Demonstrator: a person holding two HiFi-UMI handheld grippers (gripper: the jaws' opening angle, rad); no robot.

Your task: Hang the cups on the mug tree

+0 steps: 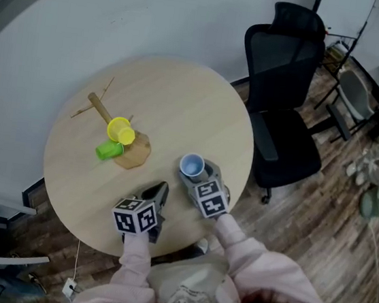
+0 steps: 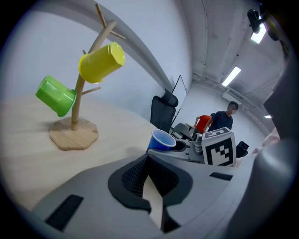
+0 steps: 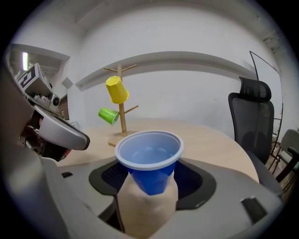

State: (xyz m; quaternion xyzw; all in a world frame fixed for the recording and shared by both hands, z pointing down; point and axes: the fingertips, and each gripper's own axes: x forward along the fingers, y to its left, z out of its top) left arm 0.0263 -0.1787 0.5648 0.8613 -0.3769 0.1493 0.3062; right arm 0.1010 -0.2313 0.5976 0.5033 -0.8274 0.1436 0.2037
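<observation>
Head view: over a round pale wooden table (image 1: 182, 98), the right gripper (image 1: 196, 177) clamps an upright blue plastic cup (image 1: 192, 165). The left gripper (image 1: 160, 193) is just to its left, jaws together and empty. A branched wooden mug tree (image 1: 102, 110) stands ahead and to the left of both, carrying a yellow plastic cup (image 1: 121, 131) and a green plastic cup (image 1: 109, 150).

Left gripper view: the tree is ahead to the left, and the blue cup is just right of the closed jaws.

Right gripper view: the blue cup sits gripped between the pads, mouth up, with the tree beyond it, slightly left.

Three cups (image 1: 192, 165), one mug tree (image 1: 134, 153)
</observation>
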